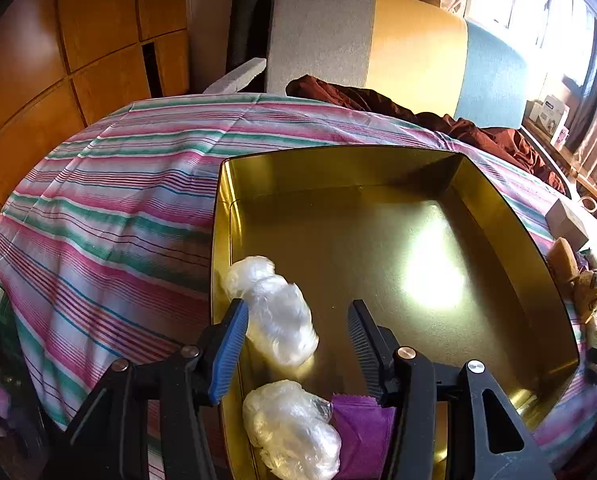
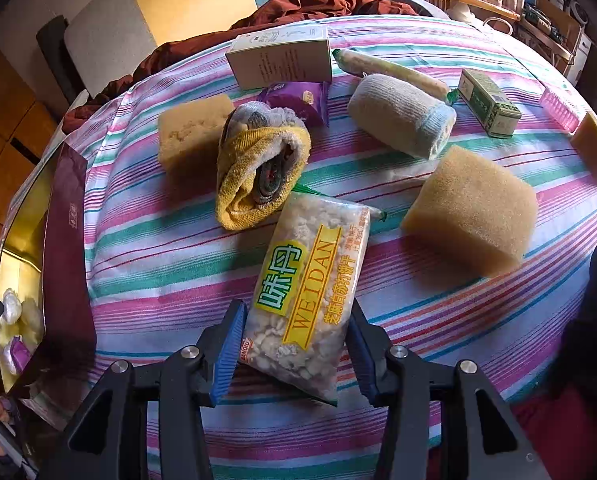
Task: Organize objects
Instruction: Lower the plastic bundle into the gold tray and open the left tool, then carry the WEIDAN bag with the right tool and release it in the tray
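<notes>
A: Left claw point(image 1: 298, 344) state?

B: Jaws part open over the gold tin point(image 1: 378, 168), lower left corner of the frame. Upper plastic wad point(image 1: 276, 312) lies betw. the fingers, just beside the blue pad point(image 1: 230, 348); can't tell if it touches. Ribbed pad on the other side is clear of it, so no grip.

A: Room in the tin?

B: Lots. Things only along its left wall: 2 clear plastic wads and 1 purple packet point(image 1: 362, 432), packet touching the lower wad point(image 1: 290, 428). Centre and right of the tin floor bare, w/ a bright glare patch. Striped cloth point(image 1: 110, 208) left of the tin is open up to the table edge.

A: Right claw point(image 2: 296, 348)?

B: Jaws partly apart, straddling the WEIDAN snack bag point(image 2: 310, 292) at lower centre. Both pads sit at the bag's sides; can't say if they press.

A: Count on that side?

B: 3 sponges: left point(image 2: 190, 132), right point(image 2: 474, 208), one at the far right edge point(image 2: 596, 148). 2 rolled towels: yellow point(image 2: 258, 168), grey-white point(image 2: 402, 116). 2 boxes: white point(image 2: 282, 60), green point(image 2: 490, 104). 1 purple packet point(image 2: 298, 100), 1 long wrapped stick point(image 2: 394, 68), 1 pink thing at the upper right edge, unclear. Tin's maroon wall point(image 2: 66, 272) stands at far left; open cloth betw. it and the bag.
</notes>
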`<state>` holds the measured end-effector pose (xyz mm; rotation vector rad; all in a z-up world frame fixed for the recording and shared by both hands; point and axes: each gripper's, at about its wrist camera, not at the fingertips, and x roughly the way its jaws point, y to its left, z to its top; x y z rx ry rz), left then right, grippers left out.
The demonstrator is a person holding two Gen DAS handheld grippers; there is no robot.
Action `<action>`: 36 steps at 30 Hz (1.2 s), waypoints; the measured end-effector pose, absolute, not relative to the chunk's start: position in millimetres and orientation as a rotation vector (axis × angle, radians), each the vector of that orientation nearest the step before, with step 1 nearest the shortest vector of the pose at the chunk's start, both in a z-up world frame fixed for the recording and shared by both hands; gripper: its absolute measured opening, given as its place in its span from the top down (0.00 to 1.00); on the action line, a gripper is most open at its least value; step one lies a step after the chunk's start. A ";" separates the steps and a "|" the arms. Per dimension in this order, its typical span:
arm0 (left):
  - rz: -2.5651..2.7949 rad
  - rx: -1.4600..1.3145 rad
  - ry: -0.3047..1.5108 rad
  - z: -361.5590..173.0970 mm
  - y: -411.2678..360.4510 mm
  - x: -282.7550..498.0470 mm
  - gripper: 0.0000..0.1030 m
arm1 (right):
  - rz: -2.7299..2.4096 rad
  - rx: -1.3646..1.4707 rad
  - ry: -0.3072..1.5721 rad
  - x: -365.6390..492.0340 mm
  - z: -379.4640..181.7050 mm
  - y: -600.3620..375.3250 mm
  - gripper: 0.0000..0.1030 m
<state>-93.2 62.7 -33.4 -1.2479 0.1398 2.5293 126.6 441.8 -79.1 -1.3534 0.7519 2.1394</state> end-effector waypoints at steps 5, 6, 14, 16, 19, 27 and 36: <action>2.564 -1.181 0.071 -23.3 55.5 -71.0 0.46 | 2.188 -1.360 0.771 127.4 -78.7 433.5 0.52; 2.564 -1.175 0.051 -21.8 54.6 -67.7 0.44 | 2.199 -1.359 0.782 128.8 -78.4 431.8 0.53; 2.556 -1.159 0.006 -15.6 52.9 -57.6 0.43 | 2.322 -1.334 1.210 146.7 -80.2 424.2 0.59; 2.561 -1.153 0.005 -13.8 50.6 -56.3 0.43 | 2.376 -1.329 1.243 145.6 -73.2 415.3 0.59; 2.583 -1.138 0.012 -9.9 43.7 -54.0 0.42 | 2.456 -1.320 1.211 137.9 -56.6 400.1 0.59; 2.646 -1.112 -0.048 -0.8 12.0 -53.5 0.41 | 2.742 -1.344 0.916 71.3 0.0 344.1 0.59; 2.692 -1.130 -0.130 0.5 -22.1 -53.5 0.39 | 2.826 -1.659 0.511 -39.7 -28.5 245.2 0.59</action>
